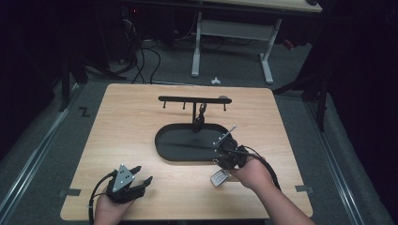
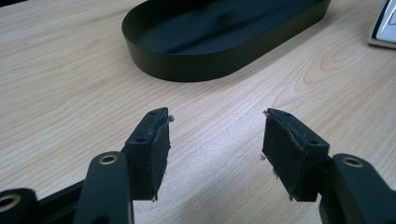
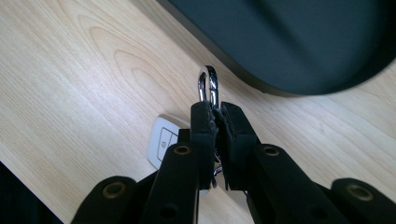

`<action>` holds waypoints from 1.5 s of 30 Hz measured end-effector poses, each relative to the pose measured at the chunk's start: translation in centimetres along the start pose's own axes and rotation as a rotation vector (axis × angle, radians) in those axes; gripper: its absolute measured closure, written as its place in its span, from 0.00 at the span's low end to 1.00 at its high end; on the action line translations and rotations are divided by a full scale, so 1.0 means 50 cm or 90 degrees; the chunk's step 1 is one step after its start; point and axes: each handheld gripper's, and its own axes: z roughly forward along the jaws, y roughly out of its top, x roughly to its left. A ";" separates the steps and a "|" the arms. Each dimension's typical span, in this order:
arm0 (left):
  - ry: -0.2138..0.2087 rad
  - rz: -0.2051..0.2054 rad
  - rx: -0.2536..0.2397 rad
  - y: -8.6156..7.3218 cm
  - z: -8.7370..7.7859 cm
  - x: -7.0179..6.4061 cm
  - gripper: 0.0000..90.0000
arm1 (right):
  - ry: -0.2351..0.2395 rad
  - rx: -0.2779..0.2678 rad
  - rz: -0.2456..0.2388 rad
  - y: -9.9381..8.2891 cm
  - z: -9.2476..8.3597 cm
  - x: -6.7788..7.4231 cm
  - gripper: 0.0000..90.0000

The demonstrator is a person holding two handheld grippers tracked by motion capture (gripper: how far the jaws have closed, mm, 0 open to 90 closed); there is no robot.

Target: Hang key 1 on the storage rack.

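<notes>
A white car key fob (image 1: 218,177) (image 3: 163,143) hangs under my right gripper (image 1: 224,154) (image 3: 215,114), which is shut on the fob's silver key ring (image 3: 208,85). The ring sticks out above the pads, just off the rim of the black oval tray (image 1: 164,145) (image 3: 299,56). A black stand with a hook bar (image 1: 194,99) rises from the tray, and a dark key set (image 1: 199,121) hangs from it. My left gripper (image 1: 139,176) (image 2: 215,140) rests near the table's front left, open, with bare wood between its pads (image 2: 154,149).
The wooden table (image 1: 126,122) (image 2: 56,84) has its front edge close to both hands. The tray (image 2: 219,51) lies ahead of the left gripper. Beyond the table stand a white desk frame (image 1: 234,33) and loose cables (image 1: 141,56) on the floor.
</notes>
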 end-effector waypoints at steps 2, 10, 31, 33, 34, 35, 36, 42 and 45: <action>0.000 0.000 -0.001 0.000 0.000 -0.001 0.46 | -0.003 -0.003 0.001 -0.005 -0.007 -0.009 0.94; -0.001 0.003 0.001 0.000 0.001 -0.001 0.46 | -0.019 -0.004 0.014 -0.024 -0.035 -0.036 0.94; -0.001 0.003 0.002 0.000 0.002 -0.001 0.46 | -0.050 -0.015 0.059 -0.053 -0.099 -0.095 0.94; -0.001 0.003 0.002 -0.001 0.002 -0.001 0.46 | -0.052 -0.016 0.064 -0.053 -0.105 -0.098 0.94; -0.001 0.002 0.001 -0.001 0.002 -0.002 0.46 | -0.053 -0.018 0.065 -0.053 -0.107 -0.099 0.94; -0.001 0.002 0.001 -0.001 0.002 -0.002 0.46 | -0.053 -0.021 0.065 -0.053 -0.110 -0.100 0.94; -0.001 0.002 0.001 -0.001 0.002 -0.002 0.46 | -0.055 -0.023 0.063 -0.052 -0.113 -0.102 0.94; -0.002 0.003 0.002 -0.001 0.003 -0.002 0.46 | -0.056 -0.026 0.070 -0.048 -0.128 -0.106 0.94; -0.002 0.002 0.001 -0.001 0.002 -0.002 0.46 | -0.056 -0.029 0.069 -0.044 -0.136 -0.108 0.94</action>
